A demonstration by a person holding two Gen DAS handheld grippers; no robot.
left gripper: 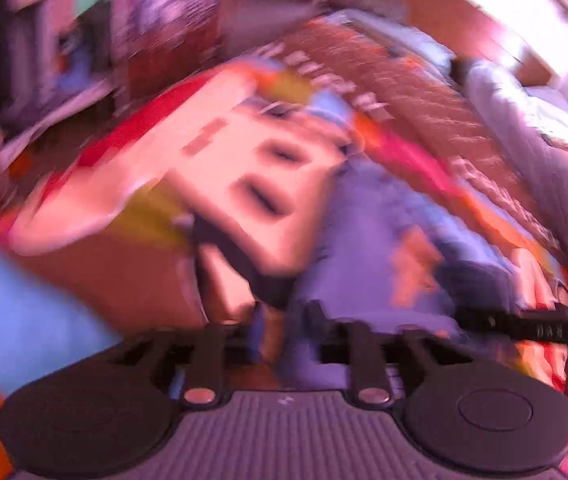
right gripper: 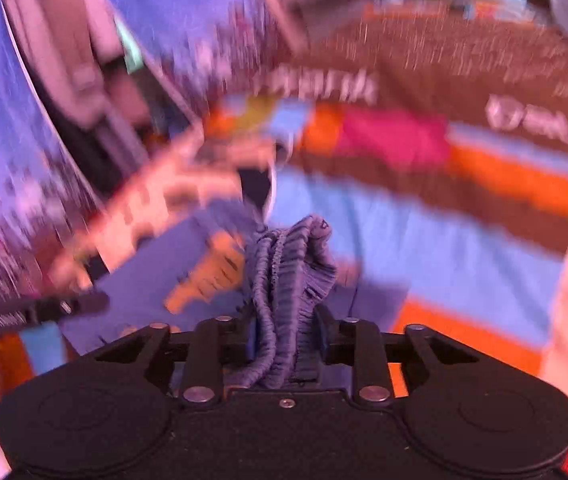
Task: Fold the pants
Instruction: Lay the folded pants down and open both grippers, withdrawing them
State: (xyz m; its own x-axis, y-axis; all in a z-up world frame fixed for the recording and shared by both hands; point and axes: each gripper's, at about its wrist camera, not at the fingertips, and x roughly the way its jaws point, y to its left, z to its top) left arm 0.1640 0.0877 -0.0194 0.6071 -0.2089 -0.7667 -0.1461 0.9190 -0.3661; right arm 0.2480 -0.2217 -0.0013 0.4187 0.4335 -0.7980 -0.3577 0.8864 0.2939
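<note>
Right tongs clamping pants waistband (bunched), striped blanket beneath

Right gripper clamps the pants' bunched waistband (elasticated, blue)

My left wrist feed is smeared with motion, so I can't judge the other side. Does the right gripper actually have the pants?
Observer: Yes. In the right wrist view, the right gripper is shut on the elastic waistband of the pants.
Operator: One layer, or a bunch?
Observer: A bunch. Several gathered folds fill the gap between the fingers and stick out past the tips.
</note>
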